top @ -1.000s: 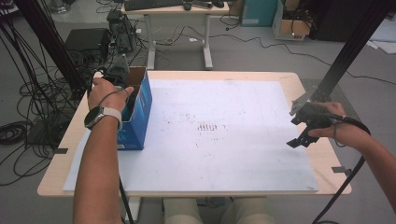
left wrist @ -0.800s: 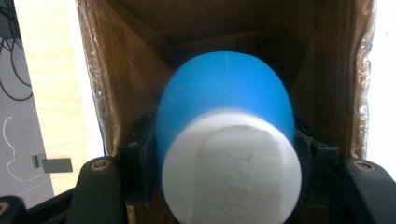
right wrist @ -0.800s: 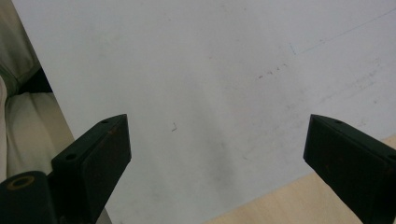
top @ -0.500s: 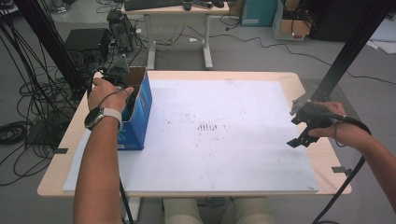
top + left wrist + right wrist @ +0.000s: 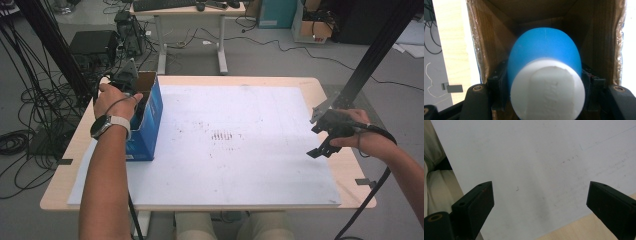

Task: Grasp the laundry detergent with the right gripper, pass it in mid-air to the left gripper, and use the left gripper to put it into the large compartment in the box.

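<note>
Two grippers | left gripper [image 5: 544, 82] jaws clamp blue-and-white object [image 5: 545, 75] inside cardboard box [image 5: 145, 117] at 9 o'clock for retrieval | right gripper [image 5: 540, 202] jaws spread, idle over worktop [image 5: 240, 130] at 3 o'clock

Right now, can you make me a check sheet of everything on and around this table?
Surface: wooden table under a white sheet with dark scuffs.
Job's things: blue-and-white object inside an open blue cardboard box at the table's left.
Clutter: nothing seen.
Grippers: left gripper in the box, jaws shut on the object; right gripper open over the sheet's right edge.
Cables: one trails from each gripper; many on the floor at left.
Surroundings: second desk, black frame poles.
</note>
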Action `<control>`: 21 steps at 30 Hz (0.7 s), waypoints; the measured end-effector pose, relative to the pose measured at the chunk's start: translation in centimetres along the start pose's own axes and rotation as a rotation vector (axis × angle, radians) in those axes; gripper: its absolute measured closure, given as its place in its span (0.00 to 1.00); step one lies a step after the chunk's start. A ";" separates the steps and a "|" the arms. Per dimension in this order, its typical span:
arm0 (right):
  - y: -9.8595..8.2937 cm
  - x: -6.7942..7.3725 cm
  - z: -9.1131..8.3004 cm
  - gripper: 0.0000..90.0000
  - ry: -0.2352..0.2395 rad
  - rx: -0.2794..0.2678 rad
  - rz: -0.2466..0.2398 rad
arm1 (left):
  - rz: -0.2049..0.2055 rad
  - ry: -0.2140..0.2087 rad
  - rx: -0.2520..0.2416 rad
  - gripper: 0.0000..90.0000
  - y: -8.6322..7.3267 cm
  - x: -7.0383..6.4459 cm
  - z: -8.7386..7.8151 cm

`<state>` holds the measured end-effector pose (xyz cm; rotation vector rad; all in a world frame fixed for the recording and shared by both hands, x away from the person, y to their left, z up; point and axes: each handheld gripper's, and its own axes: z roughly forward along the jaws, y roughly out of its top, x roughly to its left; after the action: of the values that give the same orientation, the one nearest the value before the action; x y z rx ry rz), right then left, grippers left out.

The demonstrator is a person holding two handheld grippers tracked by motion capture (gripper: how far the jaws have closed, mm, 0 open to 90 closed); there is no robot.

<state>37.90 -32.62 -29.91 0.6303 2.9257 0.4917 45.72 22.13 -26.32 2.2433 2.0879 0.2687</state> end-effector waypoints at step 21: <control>-0.1 0.0 0.0 0.08 0.003 0.000 0.004 | -0.002 0.004 0.004 0.41 0.0 0.0 0.0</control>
<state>37.89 -32.67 -29.98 0.6368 2.9277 0.4932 45.75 22.08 -26.31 2.2446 2.0945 0.2685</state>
